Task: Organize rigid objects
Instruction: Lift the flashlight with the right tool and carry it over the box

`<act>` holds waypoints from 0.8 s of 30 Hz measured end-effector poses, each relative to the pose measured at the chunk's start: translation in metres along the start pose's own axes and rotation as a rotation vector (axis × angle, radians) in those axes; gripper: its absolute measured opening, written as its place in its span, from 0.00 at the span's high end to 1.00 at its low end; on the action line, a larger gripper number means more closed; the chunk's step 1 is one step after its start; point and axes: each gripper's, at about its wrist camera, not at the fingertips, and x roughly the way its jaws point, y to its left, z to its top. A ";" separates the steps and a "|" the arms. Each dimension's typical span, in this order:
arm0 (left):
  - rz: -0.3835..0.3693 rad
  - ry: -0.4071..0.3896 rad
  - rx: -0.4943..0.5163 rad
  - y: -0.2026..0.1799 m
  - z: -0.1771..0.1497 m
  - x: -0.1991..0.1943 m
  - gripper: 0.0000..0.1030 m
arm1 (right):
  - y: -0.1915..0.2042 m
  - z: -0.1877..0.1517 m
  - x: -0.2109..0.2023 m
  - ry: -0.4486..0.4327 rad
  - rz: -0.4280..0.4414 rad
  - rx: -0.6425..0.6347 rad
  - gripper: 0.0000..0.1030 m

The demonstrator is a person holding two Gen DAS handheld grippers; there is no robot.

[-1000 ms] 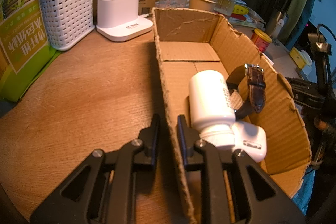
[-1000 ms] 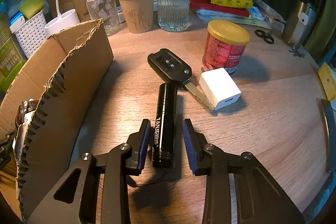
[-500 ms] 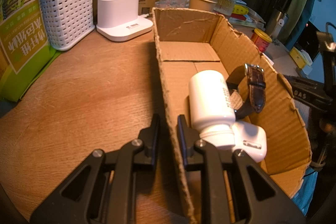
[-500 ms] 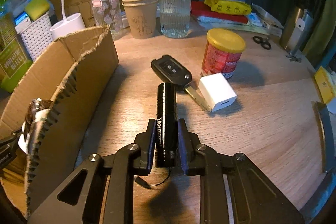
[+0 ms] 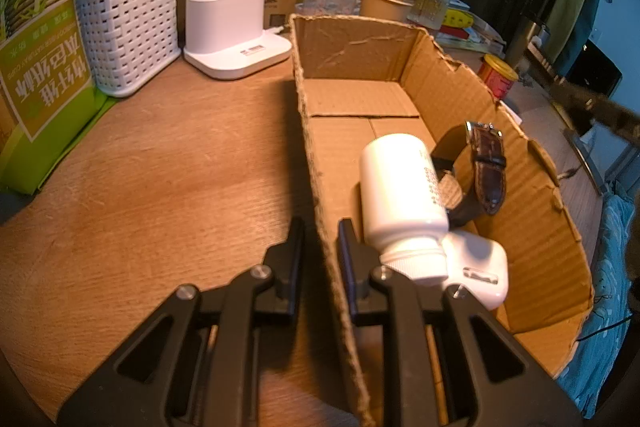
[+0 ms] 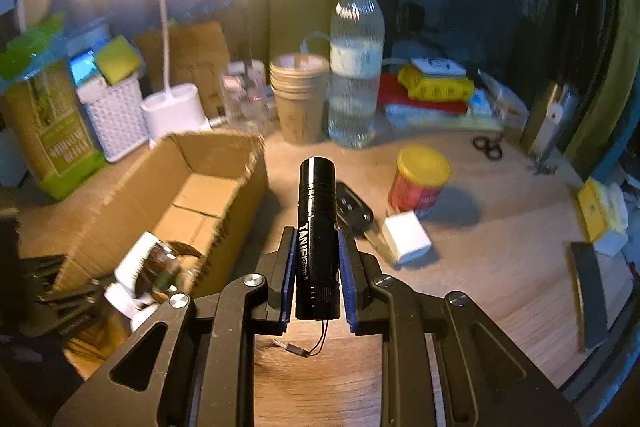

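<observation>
So the flashlight [image 6: 317, 239] is the thing in play here: a short black metal tube, clamped between the blue pads of the right gripper [image 6: 317, 267] around its rear half, lens end poking forward and up, clear of the table [image 6: 500, 267]. It looks stiff and fairly dense for its size, so no worry about crushing it, but the smooth round anodized body is the kind of thing that can roll or slide in flat pads if it gets tipped nose-down. The grip sits near the tail cap, so most of the length hangs out front; I'd guess a hold nearer the middle would be steadier, though this one looks square enough. A thin lanyard dangles off the tail and could snag on a torn cardboard edge. Just to its left is the cardboard box [image 6: 208, 187], already holding a white pill bottle [image 5: 400, 187], a brown-strapped watch [image 5: 486, 167] and a small white earbud case [image 5: 476, 269] lying close together. The left gripper [image 5: 320, 247] is pinched narrow over the box's near side wall, pads either side of the cardboard, apparently steadying it. Left on the table beyond the flashlight: a car key [image 6: 354, 207], a white charger cube [image 6: 406, 241] and a red can with a yellow lid [image 6: 420, 183].
</observation>
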 end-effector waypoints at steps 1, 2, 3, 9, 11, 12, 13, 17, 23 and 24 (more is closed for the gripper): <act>0.000 0.000 0.000 0.000 0.000 0.000 0.82 | 0.002 0.002 -0.005 -0.012 0.003 -0.005 0.79; 0.000 0.000 0.000 0.000 0.000 0.000 0.82 | 0.005 0.006 -0.011 -0.027 0.008 -0.012 0.79; 0.000 0.000 0.000 0.000 0.000 0.000 0.82 | 0.006 0.008 -0.014 -0.035 0.010 -0.017 0.79; 0.000 0.000 0.000 0.000 0.000 0.000 0.82 | 0.020 0.021 -0.040 -0.096 0.037 -0.052 0.79; 0.000 0.000 0.000 0.000 0.000 0.000 0.82 | 0.025 0.025 -0.045 -0.112 0.047 -0.061 0.79; 0.000 0.000 0.000 0.000 0.000 0.000 0.82 | 0.028 0.027 -0.048 -0.120 0.053 -0.067 0.79; 0.000 0.000 0.000 0.000 0.000 0.000 0.82 | 0.030 0.028 -0.051 -0.126 0.060 -0.071 0.79; 0.000 0.000 0.000 0.000 0.000 0.000 0.82 | 0.042 0.035 -0.064 -0.153 0.110 -0.086 0.79; 0.000 0.000 0.000 0.000 0.000 0.000 0.82 | 0.060 0.044 -0.081 -0.196 0.149 -0.131 0.79; 0.000 0.000 0.000 0.000 0.000 0.000 0.82 | 0.062 0.045 -0.082 -0.199 0.154 -0.136 0.79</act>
